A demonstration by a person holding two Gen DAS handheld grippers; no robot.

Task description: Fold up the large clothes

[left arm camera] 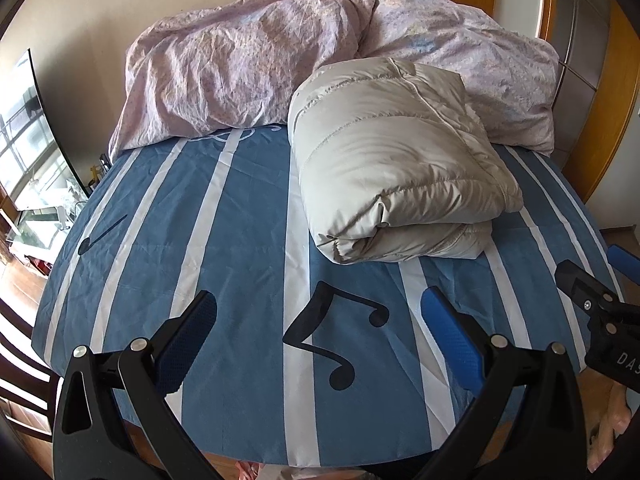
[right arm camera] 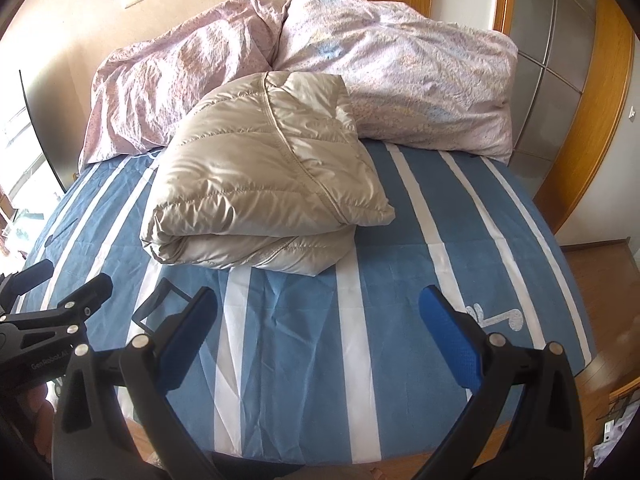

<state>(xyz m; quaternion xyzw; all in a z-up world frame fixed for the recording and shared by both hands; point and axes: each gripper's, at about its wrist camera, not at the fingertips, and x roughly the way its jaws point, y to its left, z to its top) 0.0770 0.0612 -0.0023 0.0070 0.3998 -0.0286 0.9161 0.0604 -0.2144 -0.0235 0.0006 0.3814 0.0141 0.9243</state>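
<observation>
A beige quilted down jacket (left arm camera: 396,172) lies folded into a thick bundle on the blue and white striped bed sheet (left arm camera: 224,240). It also shows in the right wrist view (right arm camera: 260,192), left of centre. My left gripper (left arm camera: 320,320) is open and empty, held above the sheet near the front edge, short of the jacket. My right gripper (right arm camera: 320,320) is open and empty too, in front of the jacket and apart from it. The right gripper shows at the right edge of the left wrist view (left arm camera: 600,304). The left gripper shows at the left edge of the right wrist view (right arm camera: 60,312).
A crumpled pink floral duvet (left arm camera: 248,68) is piled along the back of the bed against the wall, touching the jacket's far side. A wooden wardrobe (right arm camera: 600,120) stands at the right. A window (left arm camera: 28,152) is at the left. Wooden floor (right arm camera: 600,280) lies right of the bed.
</observation>
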